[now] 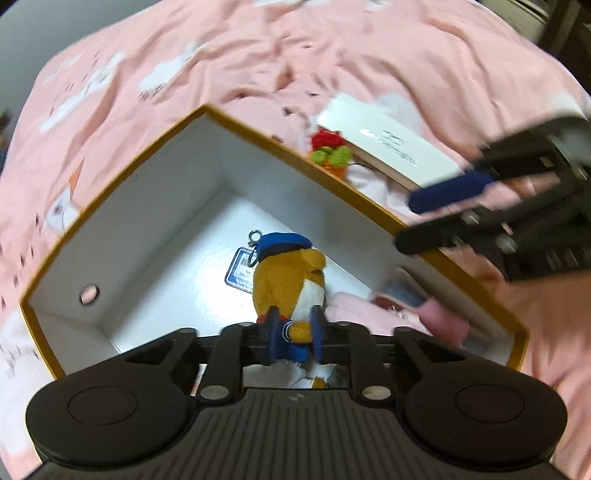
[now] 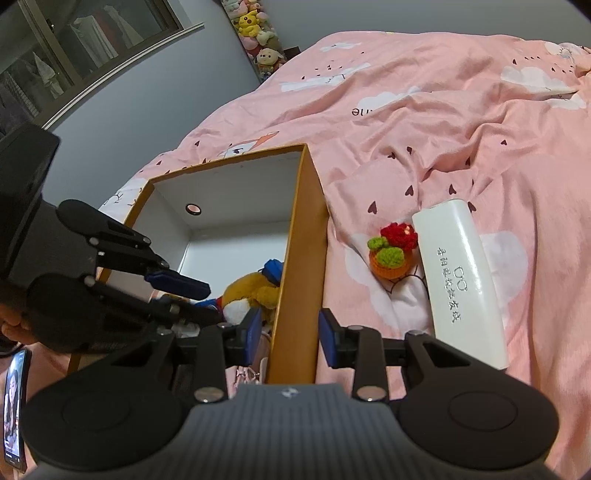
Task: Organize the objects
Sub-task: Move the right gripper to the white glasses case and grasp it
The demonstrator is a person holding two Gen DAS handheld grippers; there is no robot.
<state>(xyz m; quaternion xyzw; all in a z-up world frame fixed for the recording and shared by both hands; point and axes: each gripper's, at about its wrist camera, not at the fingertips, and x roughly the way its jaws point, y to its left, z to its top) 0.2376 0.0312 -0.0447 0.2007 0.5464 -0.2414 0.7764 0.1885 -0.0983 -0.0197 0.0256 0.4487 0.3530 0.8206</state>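
An open cardboard box [image 1: 258, 136] with an orange rim and white inside lies on a pink bed. My left gripper [image 1: 295, 332] is shut on a brown plush toy with a blue cap [image 1: 291, 273] and holds it inside the box. My right gripper [image 2: 286, 332] is open, its pads on either side of the box's orange side wall [image 2: 303, 258]. A crocheted red flower pot [image 2: 393, 251] and a white case [image 2: 461, 280] lie on the bed to the right of the box. The plush toy [image 2: 251, 295] and the left gripper [image 2: 184, 291] show in the right wrist view.
A pink pouch [image 1: 436, 314] and other small items lie in the box's near corner. A tag [image 1: 240, 269] lies on the box floor. The pink bedsheet [image 2: 443, 129] is wrinkled. A phone [image 2: 14, 406] shows at lower left. Plush toys [image 2: 255, 33] stand by the far wall.
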